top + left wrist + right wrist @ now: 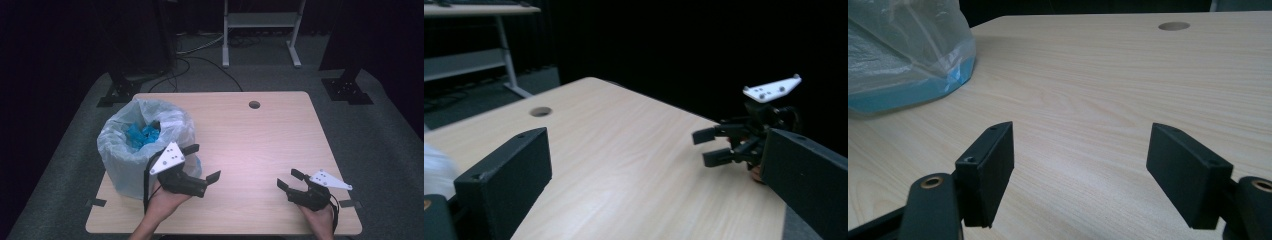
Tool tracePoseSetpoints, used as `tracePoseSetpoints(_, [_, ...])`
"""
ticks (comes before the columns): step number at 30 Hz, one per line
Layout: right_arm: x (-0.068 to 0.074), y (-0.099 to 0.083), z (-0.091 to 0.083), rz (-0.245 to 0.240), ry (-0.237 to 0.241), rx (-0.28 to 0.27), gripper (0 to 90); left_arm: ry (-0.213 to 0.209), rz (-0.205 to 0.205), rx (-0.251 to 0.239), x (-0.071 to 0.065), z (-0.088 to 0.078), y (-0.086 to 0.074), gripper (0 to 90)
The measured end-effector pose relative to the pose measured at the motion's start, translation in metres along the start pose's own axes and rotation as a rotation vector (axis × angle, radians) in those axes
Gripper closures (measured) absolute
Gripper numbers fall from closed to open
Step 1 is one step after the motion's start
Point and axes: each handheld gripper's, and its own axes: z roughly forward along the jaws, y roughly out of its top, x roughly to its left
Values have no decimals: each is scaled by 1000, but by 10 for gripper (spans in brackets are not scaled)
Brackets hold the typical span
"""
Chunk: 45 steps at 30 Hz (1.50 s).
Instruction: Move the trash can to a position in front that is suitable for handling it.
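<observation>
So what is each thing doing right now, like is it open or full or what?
Left gripper: open, holding nothing, beside the bin.
Right gripper: open, holding nothing, low over the table.
Blue bin lined with a clear plastic bag: upright, top open.
Blue crumpled pieces: lying inside the bag.
Light wooden table: bare in the middle, round hole uncovered.

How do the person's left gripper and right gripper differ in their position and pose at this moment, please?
The left gripper is close beside the blue bin lined with a clear plastic bag; the right gripper is apart from it, near the wooden table's right edge. The left gripper points up and right, the right gripper up and left. Both are open and hold nothing.
</observation>
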Motion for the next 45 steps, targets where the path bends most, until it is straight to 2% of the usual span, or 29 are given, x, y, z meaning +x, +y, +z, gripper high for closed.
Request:
tracePoseSetpoints(7, [0,0,0,2,6,0,258,87,6,-16,23,-33,21,0])
tracePoseSetpoints(11, [1,-1,1,5,10,8,258,142,0,-16,38,-50,26,0])
tracePoseSetpoints(15, [1,-2,3,2,12,14,258,172,-9,-14,53,-64,27,0])
tracePoseSetpoints(24, [2,-2,4,5,13,16,258,269,-29,-11,80,-92,23,0])
tracePoseSetpoints(30, [2,-2,4,5,12,15,258,325,-40,10,94,-104,18,0])
tracePoseSetpoints(45, [2,-1,4,3,15,13,258,467,-95,23,124,-136,-8,0])
